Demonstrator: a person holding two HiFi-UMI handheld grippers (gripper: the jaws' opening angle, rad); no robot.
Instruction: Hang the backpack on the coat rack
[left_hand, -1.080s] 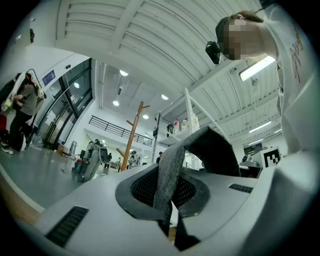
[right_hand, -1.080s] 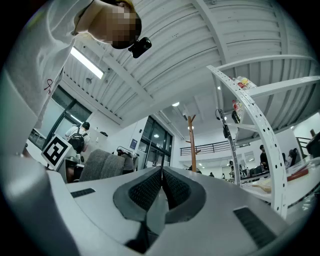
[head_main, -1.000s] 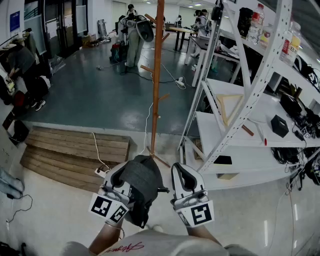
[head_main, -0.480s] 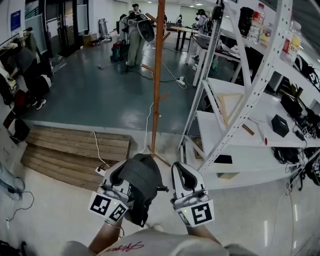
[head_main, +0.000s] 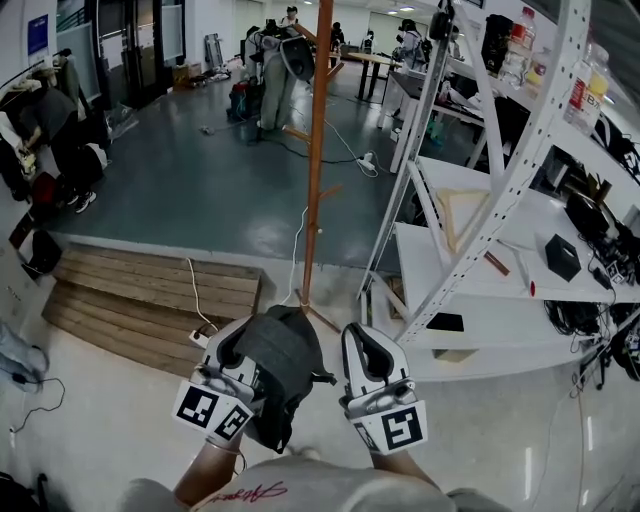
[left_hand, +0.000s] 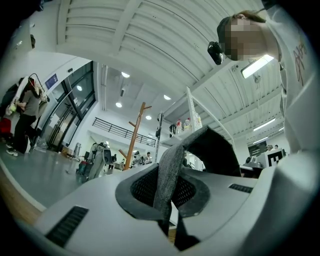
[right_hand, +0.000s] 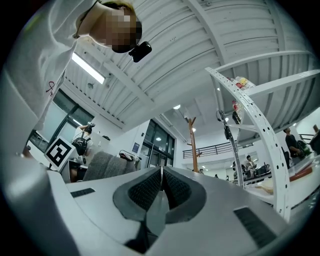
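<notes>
At the lower centre of the head view, the left gripper (head_main: 238, 352) is clamped on a grey webbing strap (left_hand: 167, 165) of the dark grey backpack (head_main: 285, 375). The bag hangs bunched between the two grippers. The right gripper (head_main: 365, 345), just right of the bag, has its jaws pressed together on nothing. The wooden coat rack (head_main: 316, 170) stands beyond them up the middle of the frame, apart from the bag, with a white shelving unit (head_main: 500, 190) to its right.

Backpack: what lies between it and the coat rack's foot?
In the head view, only pale floor and a white cable by the coat rack foot lie beyond the backpack.
</notes>
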